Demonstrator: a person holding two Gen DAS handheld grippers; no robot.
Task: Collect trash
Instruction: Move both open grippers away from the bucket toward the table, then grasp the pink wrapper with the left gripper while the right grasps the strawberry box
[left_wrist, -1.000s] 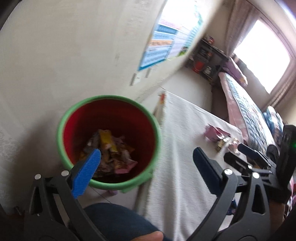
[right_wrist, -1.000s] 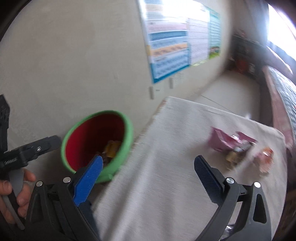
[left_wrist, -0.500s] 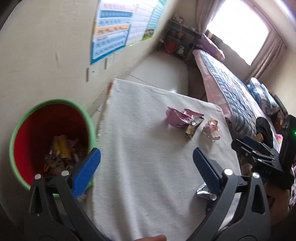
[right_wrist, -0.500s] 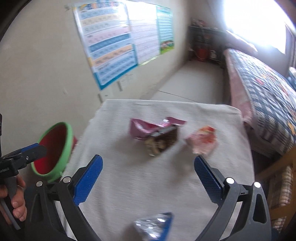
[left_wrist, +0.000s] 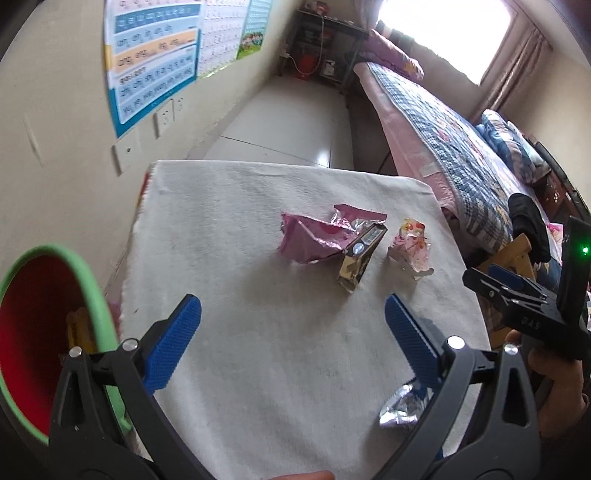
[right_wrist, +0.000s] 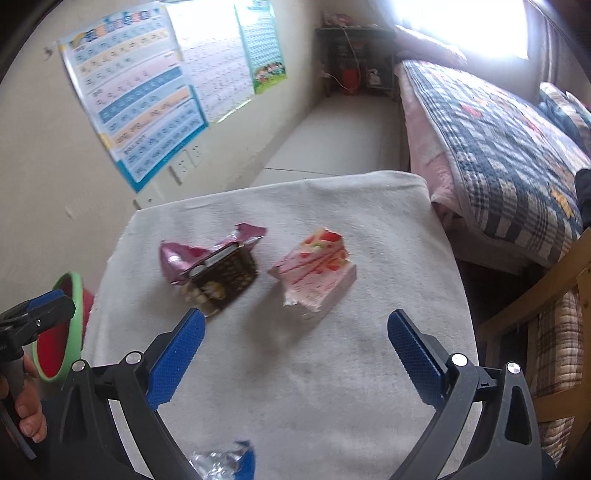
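On the white cloth-covered table (left_wrist: 229, 236) lie a crumpled pink foil wrapper (left_wrist: 314, 238), a dark brown snack packet (left_wrist: 360, 260) against it, and a pale pink strawberry-print wrapper (left_wrist: 410, 245). A silver foil scrap (left_wrist: 402, 404) lies near the front edge. My left gripper (left_wrist: 291, 343) hangs open above the table's near half, empty. My right gripper (right_wrist: 293, 356) is open too, just short of the brown packet (right_wrist: 225, 275) and the strawberry wrapper (right_wrist: 317, 273). The pink wrapper (right_wrist: 184, 256) and foil scrap (right_wrist: 218, 461) also show there.
A green-rimmed red bucket (left_wrist: 92, 295) holding wrappers stands off the table's left side, also seen as the bucket (right_wrist: 75, 310) in the right wrist view. A bed with a checked quilt (right_wrist: 498, 147) runs along the right. A wooden chair (right_wrist: 554, 295) stands at the near right.
Both grippers swung from the bucket back over the table. The wrappers have come into the middle of both views, and the bucket has slid to the left edge.
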